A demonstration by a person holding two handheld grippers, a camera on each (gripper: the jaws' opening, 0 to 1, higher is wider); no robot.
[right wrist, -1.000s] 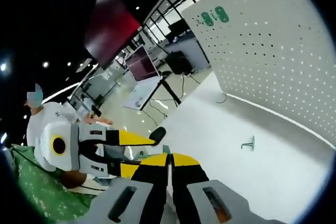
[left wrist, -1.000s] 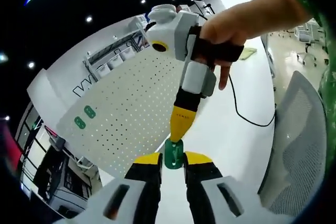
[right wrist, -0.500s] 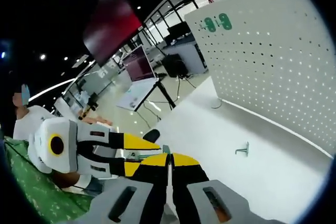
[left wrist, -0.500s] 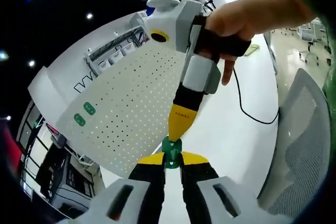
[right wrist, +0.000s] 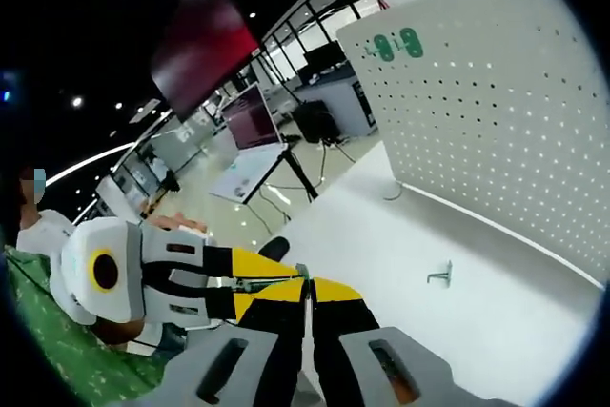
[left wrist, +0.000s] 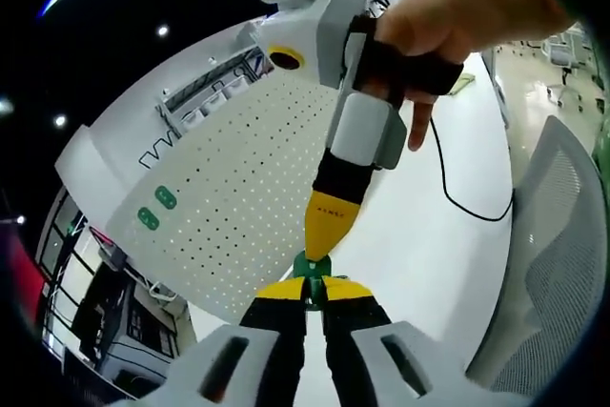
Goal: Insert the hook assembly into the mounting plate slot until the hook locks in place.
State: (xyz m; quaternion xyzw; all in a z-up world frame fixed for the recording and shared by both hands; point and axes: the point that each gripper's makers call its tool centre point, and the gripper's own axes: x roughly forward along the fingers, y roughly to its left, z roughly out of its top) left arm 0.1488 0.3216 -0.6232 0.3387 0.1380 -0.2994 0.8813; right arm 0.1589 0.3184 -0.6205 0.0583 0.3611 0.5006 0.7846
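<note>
- In my left gripper view, my left gripper [left wrist: 314, 285] has its yellow-tipped jaws closed on a small green hook piece [left wrist: 312, 267] that sticks up between the tips.
- The right gripper [left wrist: 329, 226] comes down from above, held in a hand [left wrist: 457, 21]; its yellow tips meet the top of the same green piece, pinched together on it.
- Behind them stands the white pegboard [left wrist: 229, 197], tilted in this view, with two green mounting plates [left wrist: 157, 208] fixed near its left edge.
- A black cable [left wrist: 457, 188] trails across the white table [left wrist: 429, 254], and a grey mesh chair [left wrist: 562, 264] sits at the right.
- In my right gripper view, my right gripper [right wrist: 307, 285] shows its jaws pressed shut, the left gripper [right wrist: 257, 274] touching them from the left.
- A small metal hook [right wrist: 440, 274] lies on the table [right wrist: 381, 235], near the pegboard [right wrist: 496, 121], well apart from the grippers.
- The green plates [right wrist: 398, 44] sit at the board's top corner.
</note>
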